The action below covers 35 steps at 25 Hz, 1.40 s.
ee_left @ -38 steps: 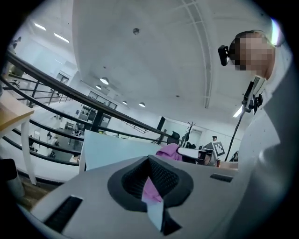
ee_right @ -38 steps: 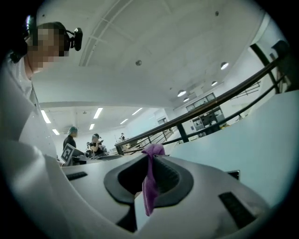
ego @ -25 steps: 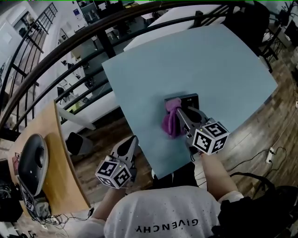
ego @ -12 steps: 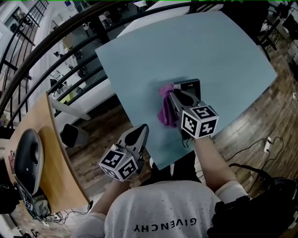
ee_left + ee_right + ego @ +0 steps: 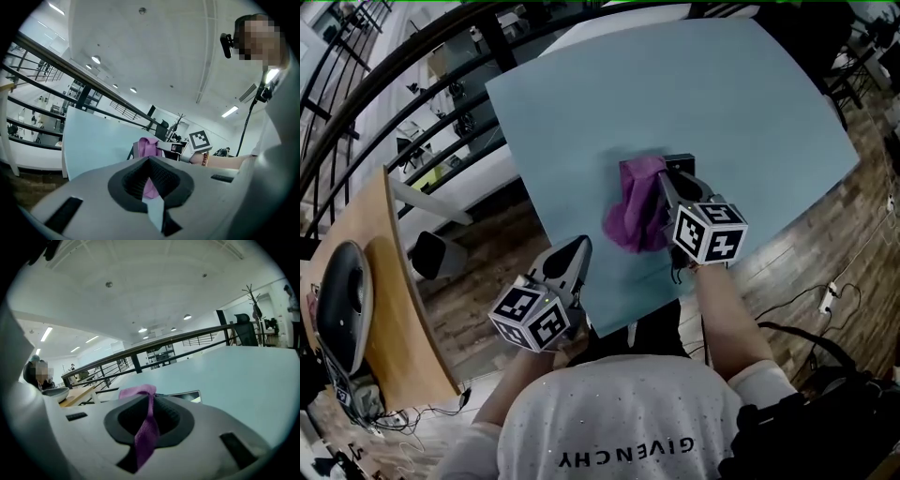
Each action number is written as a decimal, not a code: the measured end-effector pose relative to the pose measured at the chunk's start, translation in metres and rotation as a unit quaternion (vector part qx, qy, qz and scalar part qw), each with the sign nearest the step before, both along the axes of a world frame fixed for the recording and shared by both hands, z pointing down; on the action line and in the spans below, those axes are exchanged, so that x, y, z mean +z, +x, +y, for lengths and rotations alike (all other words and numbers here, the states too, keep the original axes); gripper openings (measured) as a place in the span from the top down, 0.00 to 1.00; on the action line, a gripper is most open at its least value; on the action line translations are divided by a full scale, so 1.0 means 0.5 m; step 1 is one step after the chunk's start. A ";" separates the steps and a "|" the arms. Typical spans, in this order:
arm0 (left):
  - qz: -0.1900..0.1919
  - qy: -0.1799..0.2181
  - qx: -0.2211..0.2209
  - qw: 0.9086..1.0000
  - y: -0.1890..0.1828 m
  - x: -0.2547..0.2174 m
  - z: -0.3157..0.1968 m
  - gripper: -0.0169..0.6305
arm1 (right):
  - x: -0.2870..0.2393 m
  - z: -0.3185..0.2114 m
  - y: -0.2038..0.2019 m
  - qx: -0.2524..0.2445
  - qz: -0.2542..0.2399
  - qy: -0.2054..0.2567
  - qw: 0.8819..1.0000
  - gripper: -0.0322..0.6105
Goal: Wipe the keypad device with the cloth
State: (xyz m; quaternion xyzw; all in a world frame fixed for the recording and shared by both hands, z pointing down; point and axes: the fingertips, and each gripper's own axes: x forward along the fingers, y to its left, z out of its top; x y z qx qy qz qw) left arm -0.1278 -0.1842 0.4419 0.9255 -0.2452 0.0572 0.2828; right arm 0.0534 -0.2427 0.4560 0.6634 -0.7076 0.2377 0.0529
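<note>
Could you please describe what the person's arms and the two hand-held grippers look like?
The left hand-held gripper and right hand-held gripper are pale grey tapering shells with dark ribbed pads. Each carries a white cube with black square markers. The person wears a white short-sleeved T-shirt and a beaded bracelet on the right wrist.

— Where is the right tool (image 5: 664,187)?
— Out over the counter (image 5: 750,103), a little in from its near edge. The right forearm (image 5: 722,309) is stretched forward, and the jaws are pinched tight on the purple cloth (image 5: 633,220).
— And the left tool (image 5: 575,251)?
— At the counter's left edge, tips just over it. Its jaws are together with nothing gripped, and the left forearm (image 5: 520,384) is tucked near the body, off the counter.
</note>
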 end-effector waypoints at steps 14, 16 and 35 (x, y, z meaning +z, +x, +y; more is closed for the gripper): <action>-0.005 -0.008 -0.047 0.999 0.081 -0.038 -0.025 0.97 | 0.020 0.030 0.173 0.026 -0.010 -0.037 0.999 0.89; -0.010 0.003 -0.052 0.999 0.087 -0.051 -0.029 0.97 | 0.020 0.033 0.189 0.027 -0.010 -0.041 0.999 0.89; -0.001 0.058 -0.071 0.996 0.090 -0.180 -0.111 0.97 | -0.034 0.029 -0.059 -0.165 -0.050 -0.061 0.983 0.90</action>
